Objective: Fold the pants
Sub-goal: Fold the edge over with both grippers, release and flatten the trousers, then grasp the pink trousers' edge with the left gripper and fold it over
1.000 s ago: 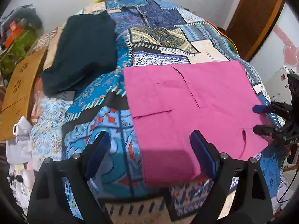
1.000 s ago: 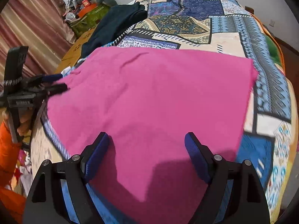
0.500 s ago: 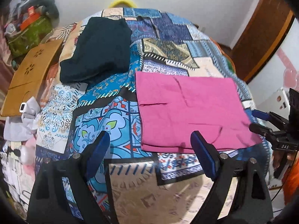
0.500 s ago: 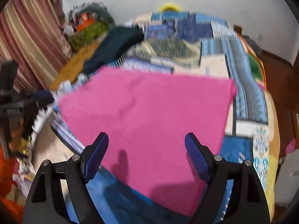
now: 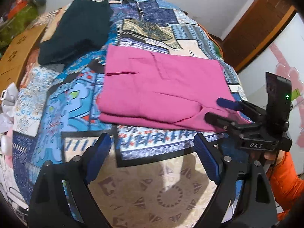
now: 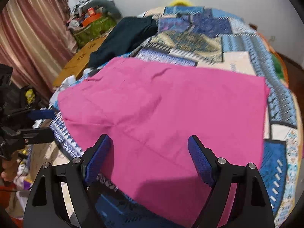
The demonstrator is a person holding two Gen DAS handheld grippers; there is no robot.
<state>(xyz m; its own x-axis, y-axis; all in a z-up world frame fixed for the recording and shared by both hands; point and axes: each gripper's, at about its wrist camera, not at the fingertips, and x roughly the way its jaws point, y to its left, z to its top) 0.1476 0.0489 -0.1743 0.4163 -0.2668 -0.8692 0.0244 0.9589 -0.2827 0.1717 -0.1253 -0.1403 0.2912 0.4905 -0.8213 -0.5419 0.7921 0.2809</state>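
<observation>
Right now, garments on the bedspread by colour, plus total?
Pink: 1, the folded pants, lying flat on the bedspread
Dark, near black: 1, a folded garment at the far left corner
Total: 2

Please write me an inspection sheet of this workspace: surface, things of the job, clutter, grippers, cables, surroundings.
Surface: bed with patchwork bedspread, blue and beige.
Job's things: pink pants, folded into a flat rectangle on the bedspread.
Clutter: dark garment lying beyond the pants; wooden board and a heap of items by the bed's left side.
Grippers: left gripper open, holding nothing; right gripper open above the pants.
Cables: nothing seen.
Surroundings: striped curtain, white wall, brown wooden door.
</observation>
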